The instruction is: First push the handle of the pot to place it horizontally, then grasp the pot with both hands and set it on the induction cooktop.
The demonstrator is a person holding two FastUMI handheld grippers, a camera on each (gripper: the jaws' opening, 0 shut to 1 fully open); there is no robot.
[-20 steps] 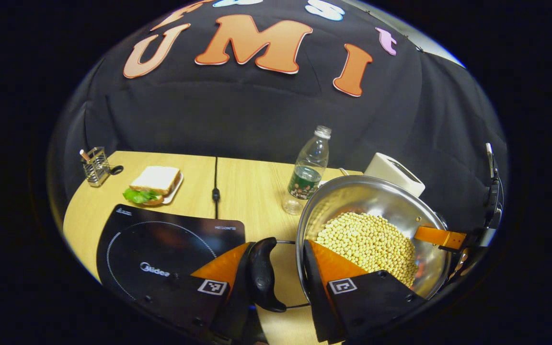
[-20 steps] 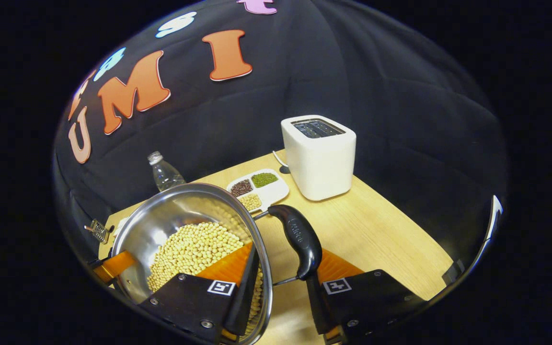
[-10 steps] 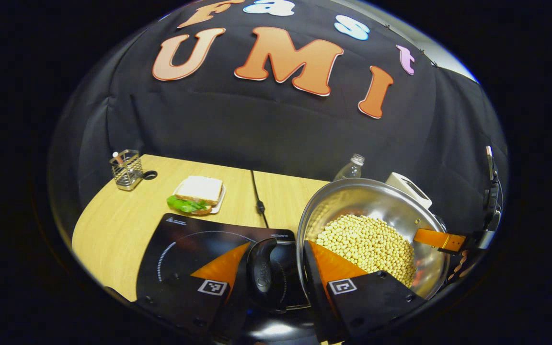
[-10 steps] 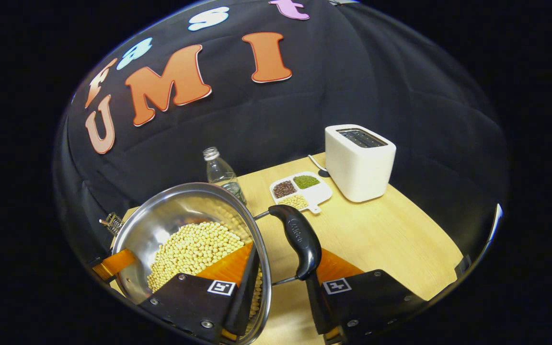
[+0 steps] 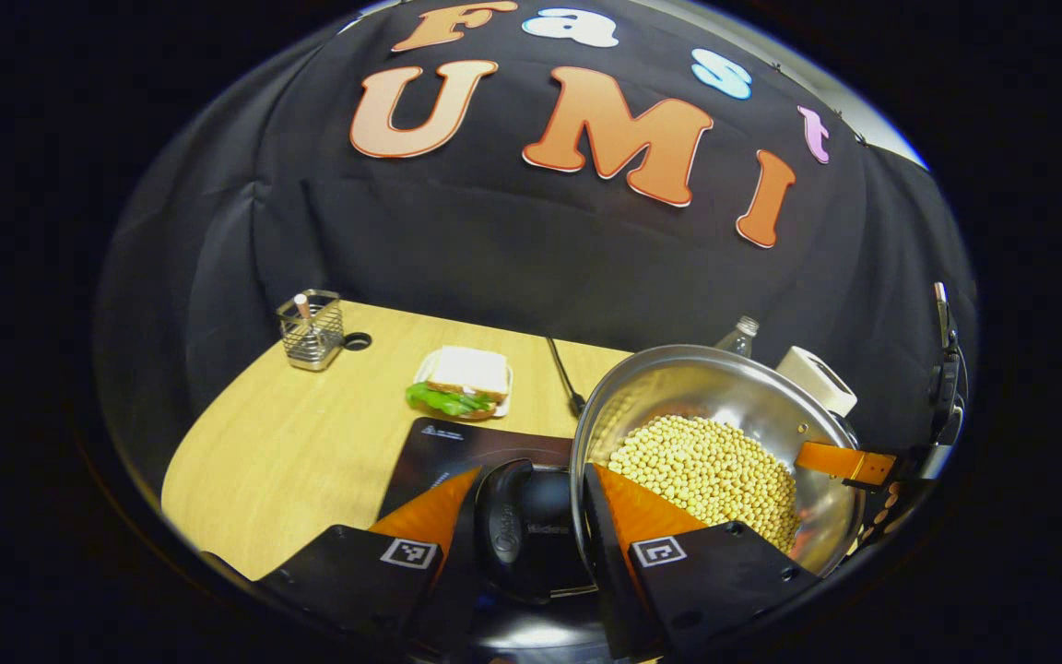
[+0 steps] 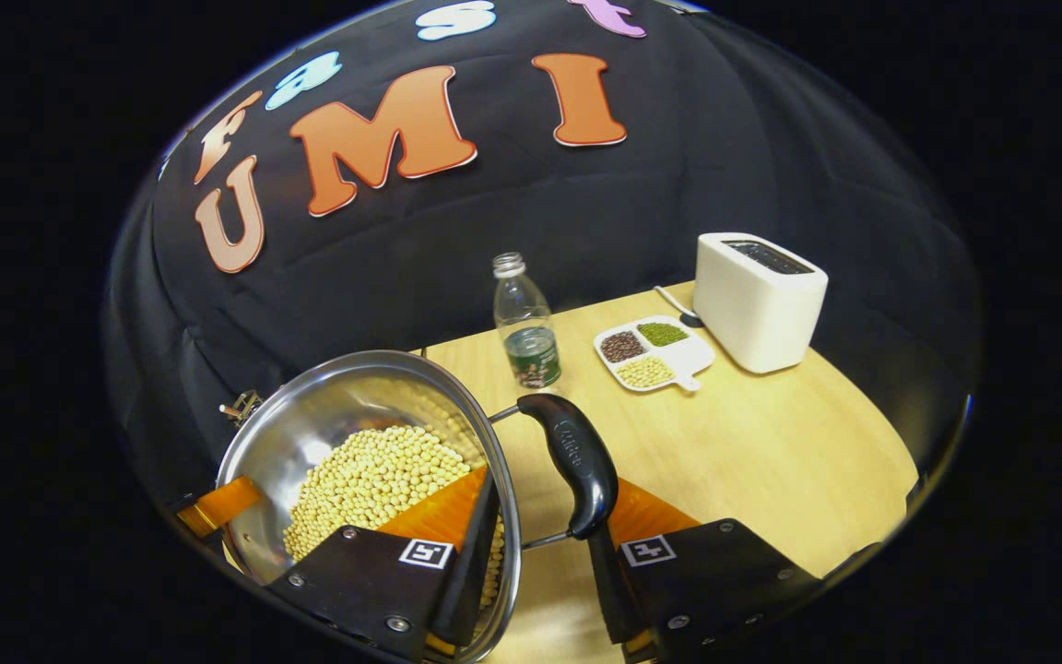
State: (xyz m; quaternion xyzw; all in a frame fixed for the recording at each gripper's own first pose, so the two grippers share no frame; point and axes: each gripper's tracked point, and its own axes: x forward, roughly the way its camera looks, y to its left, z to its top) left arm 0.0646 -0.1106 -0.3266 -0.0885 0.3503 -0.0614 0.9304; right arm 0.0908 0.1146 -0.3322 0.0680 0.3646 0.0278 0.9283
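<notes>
Fingers first: your left gripper [image 5: 531,530] has its two fingers straddling the pot [image 5: 715,406] wall, one inside against the soybeans [image 5: 706,475] and one outside, with the pot's black handle [image 5: 503,526] between them; whether both press on the metal, you cannot tell from here. Your right gripper [image 6: 545,544] stands the same way on the opposite side, one finger inside the rim over the beans, the other outside, the second black handle [image 6: 577,461] lying in the gap; again the firmness of the hold is not clear. You can see the far tip of the other gripper at the pot's opposite rim in each view. The pot is a steel bowl-shaped vessel, holding a heap of pale soybeans, and it sits partly over the black induction cooktop [image 5: 457,447]. On the tabletop [image 6: 771,433] a divided white dish [image 6: 655,355] holds dark, green and pale beans in separate compartments. A wire basket [image 5: 310,329] holds a stick-like item.
</notes>
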